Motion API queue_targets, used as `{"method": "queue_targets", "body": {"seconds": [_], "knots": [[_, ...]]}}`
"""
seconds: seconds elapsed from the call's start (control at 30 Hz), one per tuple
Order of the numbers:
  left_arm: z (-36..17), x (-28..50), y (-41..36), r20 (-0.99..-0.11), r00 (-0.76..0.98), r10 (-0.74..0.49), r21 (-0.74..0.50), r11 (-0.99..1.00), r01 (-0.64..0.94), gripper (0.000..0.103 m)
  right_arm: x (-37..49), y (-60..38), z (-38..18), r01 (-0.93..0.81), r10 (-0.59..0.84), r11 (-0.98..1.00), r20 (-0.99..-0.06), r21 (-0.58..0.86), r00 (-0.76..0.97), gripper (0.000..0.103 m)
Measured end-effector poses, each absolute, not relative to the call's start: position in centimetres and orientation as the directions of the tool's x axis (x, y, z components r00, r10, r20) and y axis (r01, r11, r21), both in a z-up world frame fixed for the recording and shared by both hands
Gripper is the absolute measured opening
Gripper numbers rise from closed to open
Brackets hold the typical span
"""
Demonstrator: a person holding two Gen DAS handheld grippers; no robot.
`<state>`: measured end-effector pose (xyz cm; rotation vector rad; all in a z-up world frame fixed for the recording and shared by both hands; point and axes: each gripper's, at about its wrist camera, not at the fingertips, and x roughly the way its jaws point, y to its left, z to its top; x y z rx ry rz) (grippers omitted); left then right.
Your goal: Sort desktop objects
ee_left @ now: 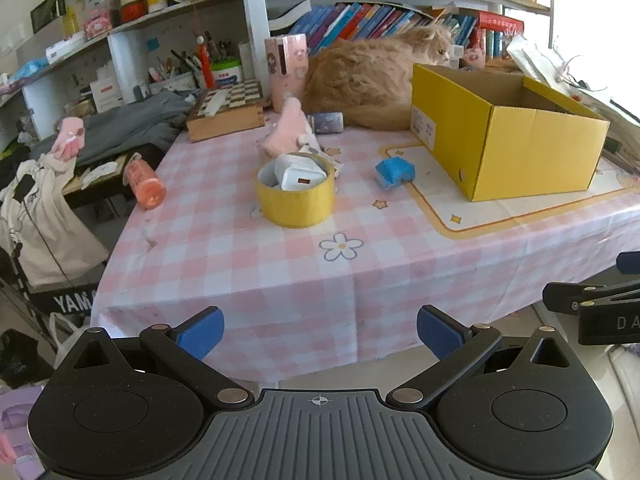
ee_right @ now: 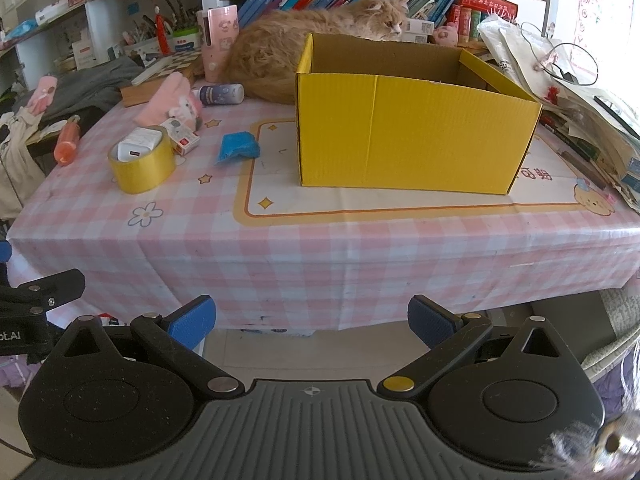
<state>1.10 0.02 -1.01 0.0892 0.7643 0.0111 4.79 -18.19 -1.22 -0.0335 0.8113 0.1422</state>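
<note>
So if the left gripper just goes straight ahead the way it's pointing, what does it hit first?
Probably the hanging front of the pink checked tablecloth: the open left gripper sits below the tabletop edge, aimed at the drape. Depth is hard to judge.

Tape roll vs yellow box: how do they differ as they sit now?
The tape roll is a low round ring; the yellow box is a far larger rectangular carton. The tape roll holds a white charger in its core; no contents show in the yellow box. The yellow box sits on the bordered mat, the tape roll off it. Both are yellow, open-topped, untouched.
</note>
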Motion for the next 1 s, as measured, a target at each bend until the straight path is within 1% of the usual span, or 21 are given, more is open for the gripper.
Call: {"method": "queue_targets", "body": {"seconds": [0.17,0.63,0.87,1.0], "knots": [[-0.9,1.0,0.0,-0.694,0.720,0.031,0.079,0.996,0.032,0.103,4.7,-18.4,-1.3,-0.139,0.114,0.990,-0.726,0.025,0.679,0.103],[0.1,0.3,-0.7,-0.648,0.761,0.008,0.084,0.995,0.062,0.103,3.9,-18.6,-0.6,-0.143,0.119,0.989,-0.705,0.025,0.699,0.103],[0.0,0.2,-0.3,-0.660,0.751,0.009,0.074,0.996,0.053,0.103,3.6,-18.5,-0.4,-0.147,0.121,0.989,-0.708,0.025,0.695,0.103],[0.0,0.1,-0.2,-0.652,0.758,0.010,0.075,0.996,0.051,0.103,3.6,-18.3,-0.4,-0.153,0.124,0.988,-0.709,0.022,0.695,0.103]]}}
